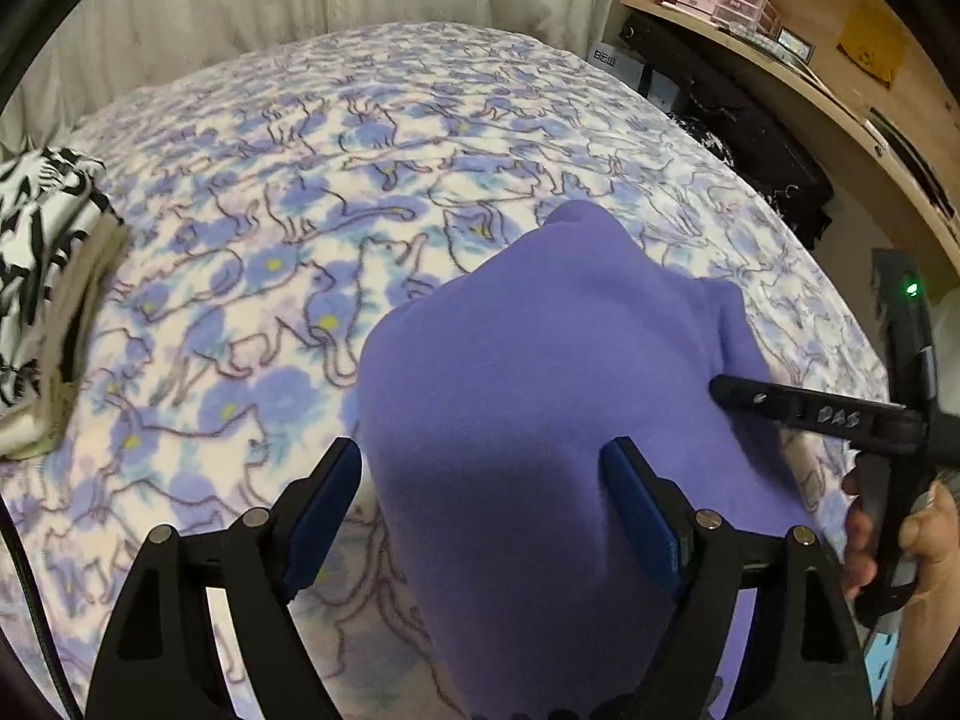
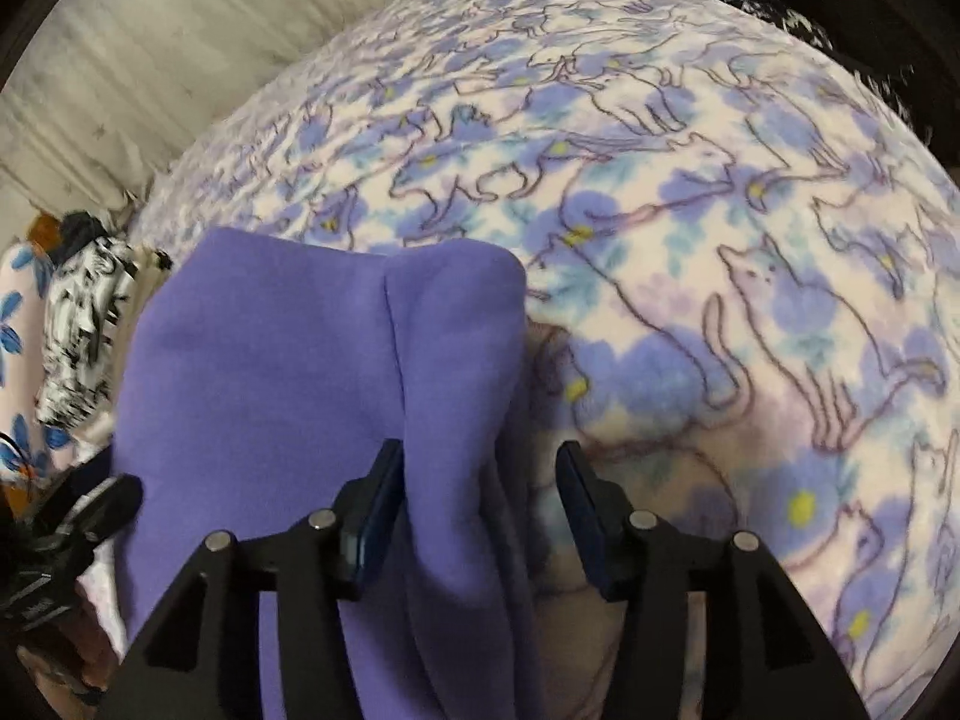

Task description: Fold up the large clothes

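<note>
Left gripper [image 1: 480, 468]: we see its jaws spread wide, straddling the purple garment [image 1: 540, 390] without pinching it; the cloth runs up between the blue pads [image 1: 642, 510] and beyond them.
Right gripper [image 2: 480, 480]: we find it partly open, holding nothing; the garment's folded edge [image 2: 444, 420] lies against the left pad, while the right pad stands clear over bare blanket.
Purple garment: it lies bunched on the bed, nearest us, reaching away from both grippers.
Blanket [image 1: 270, 240]: cat-and-flower fleece spreads under the garment and past it.
Black-and-white cloth [image 1: 42, 252]: it sits well apart at the left edge.
Shelf [image 1: 750, 30]: farthest right, carrying pink boxes.
</note>
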### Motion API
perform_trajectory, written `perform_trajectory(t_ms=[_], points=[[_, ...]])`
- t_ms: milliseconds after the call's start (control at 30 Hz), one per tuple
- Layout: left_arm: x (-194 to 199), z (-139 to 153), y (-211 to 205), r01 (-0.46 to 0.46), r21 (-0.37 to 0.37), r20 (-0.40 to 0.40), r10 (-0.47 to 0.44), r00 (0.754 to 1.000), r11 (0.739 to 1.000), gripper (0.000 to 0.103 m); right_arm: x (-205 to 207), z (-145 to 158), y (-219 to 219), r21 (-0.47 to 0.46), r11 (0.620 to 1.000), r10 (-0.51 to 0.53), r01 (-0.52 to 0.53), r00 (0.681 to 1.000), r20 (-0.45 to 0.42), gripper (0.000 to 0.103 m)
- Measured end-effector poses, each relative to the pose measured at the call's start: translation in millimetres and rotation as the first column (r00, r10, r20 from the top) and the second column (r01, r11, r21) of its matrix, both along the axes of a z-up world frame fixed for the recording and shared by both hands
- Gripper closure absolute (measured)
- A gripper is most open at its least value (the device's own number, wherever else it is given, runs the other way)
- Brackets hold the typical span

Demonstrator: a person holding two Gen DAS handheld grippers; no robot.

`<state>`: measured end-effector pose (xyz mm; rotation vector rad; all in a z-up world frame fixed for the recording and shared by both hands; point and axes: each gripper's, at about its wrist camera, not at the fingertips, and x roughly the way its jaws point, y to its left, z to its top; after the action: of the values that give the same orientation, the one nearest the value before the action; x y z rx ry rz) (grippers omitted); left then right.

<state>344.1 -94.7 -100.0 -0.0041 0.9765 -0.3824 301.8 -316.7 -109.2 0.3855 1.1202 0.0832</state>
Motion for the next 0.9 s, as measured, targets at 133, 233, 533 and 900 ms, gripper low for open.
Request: perform_trajectory(t_ms=[133,233,533,900], points=[[-8.7,7.0,1.4,-0.009,0.021,0.004,0.009,1.0,1.0,0.021,-9.6,11.7,3.2,0.009,1.0,-0.007,0.007,1.0,0.01,0.051],[-16.0,12.0,2.3,-0.009,0.015,0.001,0.009,1.0,1.0,0.019,-20.4,25.7,13.3,-0.039,0.999,0.019,-0.018,0.999,0.027,0.051],[-44.4,23.8,2.6,0.002,0.01,-0.02,-0.002,1.0,1.0,0.011,-52.2,56.8,28.4,-0.104,0.993,0.073,-0.064,0.994,0.083,0.042],[-77.1,27.6,26.0,-0.025,-0.015,-0.078,0.024,0.997,1.0,0.011,-95.6,66.9,32.6,-0.136,0.985,0.122,-0.108,0.988,0.095,0.028]])
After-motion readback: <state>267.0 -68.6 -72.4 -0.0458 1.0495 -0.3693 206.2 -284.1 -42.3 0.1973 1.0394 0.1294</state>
